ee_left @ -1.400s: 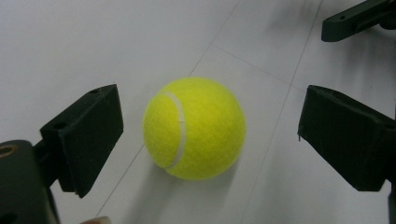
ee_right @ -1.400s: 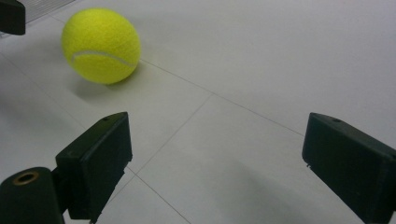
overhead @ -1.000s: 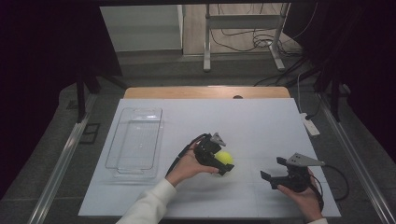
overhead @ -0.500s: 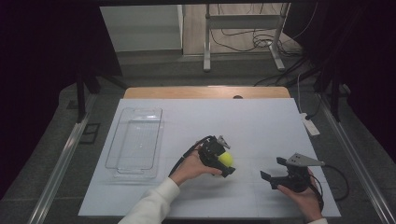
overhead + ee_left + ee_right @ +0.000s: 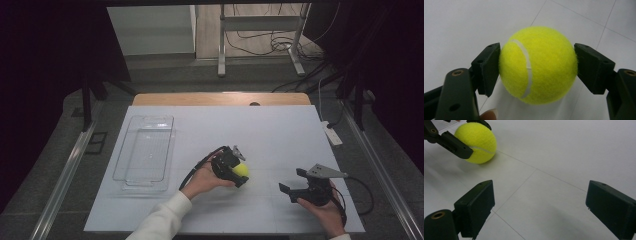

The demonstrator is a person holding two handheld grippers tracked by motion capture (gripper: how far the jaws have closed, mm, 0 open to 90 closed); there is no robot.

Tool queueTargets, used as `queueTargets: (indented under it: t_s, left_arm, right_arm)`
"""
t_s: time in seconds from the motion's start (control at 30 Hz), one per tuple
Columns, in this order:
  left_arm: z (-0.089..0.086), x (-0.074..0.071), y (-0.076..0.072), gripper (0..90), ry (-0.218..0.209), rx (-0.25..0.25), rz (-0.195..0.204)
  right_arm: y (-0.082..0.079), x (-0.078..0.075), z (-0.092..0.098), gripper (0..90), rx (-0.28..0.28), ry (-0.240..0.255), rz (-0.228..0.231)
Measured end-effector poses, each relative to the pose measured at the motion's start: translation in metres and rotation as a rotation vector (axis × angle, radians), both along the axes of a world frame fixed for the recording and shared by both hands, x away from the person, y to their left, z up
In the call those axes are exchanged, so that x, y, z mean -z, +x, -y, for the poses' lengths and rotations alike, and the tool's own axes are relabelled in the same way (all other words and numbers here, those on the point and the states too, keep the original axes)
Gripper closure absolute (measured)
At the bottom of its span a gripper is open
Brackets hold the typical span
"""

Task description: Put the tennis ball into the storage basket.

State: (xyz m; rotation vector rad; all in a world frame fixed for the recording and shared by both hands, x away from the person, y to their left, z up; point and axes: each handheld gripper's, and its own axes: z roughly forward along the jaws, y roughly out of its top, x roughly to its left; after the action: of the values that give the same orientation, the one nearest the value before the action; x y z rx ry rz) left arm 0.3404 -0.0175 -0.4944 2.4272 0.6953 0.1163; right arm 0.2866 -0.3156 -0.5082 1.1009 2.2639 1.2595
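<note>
A: Left gripper (image 5: 239, 172) status?
B: Jaws just closed; pads (image 5: 489, 65) pressed on both sides of the tennis ball (image 5: 537, 65). Ball near the middle of the table (image 5: 280, 135), right of the clear tray (image 5: 145, 152).
A: Ball orientation?
B: Round, no long axis; white seam running top to bottom in the left gripper view.
A: Right gripper (image 5: 539, 207) status?
B: Jaws spread wide, nothing between, well right of the ball.

A lab or recording studio: a white-covered bench (image 5: 280, 130) stands among dark curtains, with loose cables (image 5: 260, 37) on the floor beyond its far edge, beside a metal stand (image 5: 222, 45).
</note>
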Motion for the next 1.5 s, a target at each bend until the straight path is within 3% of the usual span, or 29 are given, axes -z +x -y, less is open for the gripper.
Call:
queueTargets:
  t_s: [0.57, 0.9, 1.5]
  left_arm:
    - [-0.018, -0.016, -0.013, 25.9, -0.071, 0.016, 0.034]
    - [-0.037, -0.018, -0.021, 25.9, -0.11, -0.009, 0.047]
    - [-0.051, -0.023, -0.026, 25.8, -0.141, -0.032, 0.081]
  right_arm:
    - [0.0, 0.0, 0.001, 8.5, 0.003, 0.004, 0.005]
    - [0.0, -0.001, 0.001, 8.5, 0.004, 0.008, 0.007]
    - [-0.001, 0.0, 0.0, 8.5, 0.003, 0.002, 0.007]
